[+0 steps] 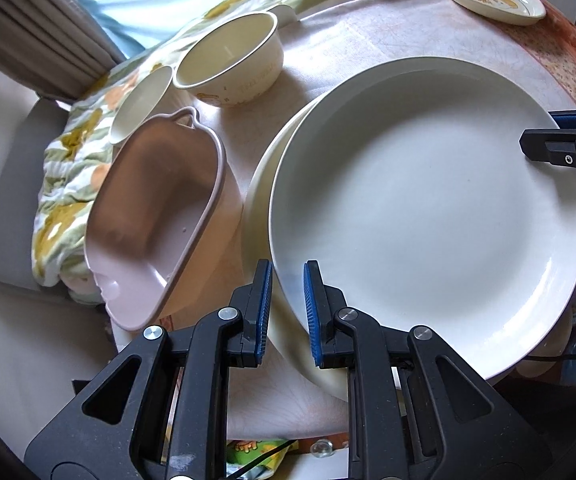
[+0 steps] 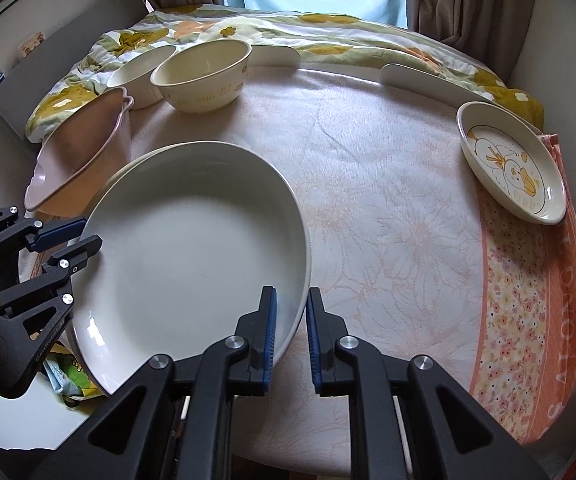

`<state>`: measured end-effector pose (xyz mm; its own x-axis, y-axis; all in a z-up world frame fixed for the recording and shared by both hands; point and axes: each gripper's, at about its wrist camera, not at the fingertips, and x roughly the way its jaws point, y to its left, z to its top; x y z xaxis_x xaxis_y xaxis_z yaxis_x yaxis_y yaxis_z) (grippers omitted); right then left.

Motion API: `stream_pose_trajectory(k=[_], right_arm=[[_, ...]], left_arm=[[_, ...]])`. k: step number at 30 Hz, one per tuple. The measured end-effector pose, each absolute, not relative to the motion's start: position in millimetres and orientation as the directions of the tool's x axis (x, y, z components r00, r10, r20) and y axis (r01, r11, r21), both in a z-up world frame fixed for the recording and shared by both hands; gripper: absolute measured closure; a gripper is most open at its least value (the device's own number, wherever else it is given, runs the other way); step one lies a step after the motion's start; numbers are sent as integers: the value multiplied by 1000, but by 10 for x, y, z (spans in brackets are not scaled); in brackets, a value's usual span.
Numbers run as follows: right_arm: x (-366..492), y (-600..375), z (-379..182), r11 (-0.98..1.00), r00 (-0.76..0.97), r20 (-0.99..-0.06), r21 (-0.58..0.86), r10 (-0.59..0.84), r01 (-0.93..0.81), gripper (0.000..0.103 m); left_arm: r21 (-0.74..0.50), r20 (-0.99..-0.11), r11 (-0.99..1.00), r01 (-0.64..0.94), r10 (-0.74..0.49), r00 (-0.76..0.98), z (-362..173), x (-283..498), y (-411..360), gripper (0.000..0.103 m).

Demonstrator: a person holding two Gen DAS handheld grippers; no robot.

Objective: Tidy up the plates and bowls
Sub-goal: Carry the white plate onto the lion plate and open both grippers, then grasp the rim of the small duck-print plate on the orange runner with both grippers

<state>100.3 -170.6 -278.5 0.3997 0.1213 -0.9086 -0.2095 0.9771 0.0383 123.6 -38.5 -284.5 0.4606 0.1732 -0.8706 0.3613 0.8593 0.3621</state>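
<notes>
glossy glazed ceramic white plate [image 2: 192,240], matt woven cloth [image 2: 388,208] over the worktop, matt pink plastic tub [image 1: 156,216], cream bowl [image 2: 202,80] faintly shiny.

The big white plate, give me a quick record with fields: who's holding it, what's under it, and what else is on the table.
held item: large white plate
left gripper: shut on the plate's near rim
right gripper: shut on the opposite rim
underneath: second white plate, partly covered
bowls: cream bowl, smaller cup-like bowl beside it
other dishes: pink handled dish, tilted; small chick-print plate at the far right edge
surface: floral tablecloth
</notes>
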Motion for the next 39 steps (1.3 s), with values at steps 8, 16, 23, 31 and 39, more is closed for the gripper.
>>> stream_pose_trajectory(k=[8,16,23,31,39], right_arm=[[987,-1655,-2786,979,407,-909,7,92,-205,89],[982,-1625,-2788,980,412,-908,-13,72,-198,88],[989,-1643,-2790,982,410,-909,2,80,-187,88],[970,-1760,-2438,984,469,-870,90,154,-157,89],[765,-2269,-1805,986,636,-756,162,154,-47,0]], left_arm=[[375,-861,857,353,182,475,-2850,1184,-387,89],[376,-856,863,336,185,482,-2833,1156,-327,89],[362,-860,868,339,172,480,-2813,1155,-306,89],[260,-848,917,303,67,525,-2227,1181,-222,89],[150,-733,908,390,-162,660,-1385,1301,-503,0]])
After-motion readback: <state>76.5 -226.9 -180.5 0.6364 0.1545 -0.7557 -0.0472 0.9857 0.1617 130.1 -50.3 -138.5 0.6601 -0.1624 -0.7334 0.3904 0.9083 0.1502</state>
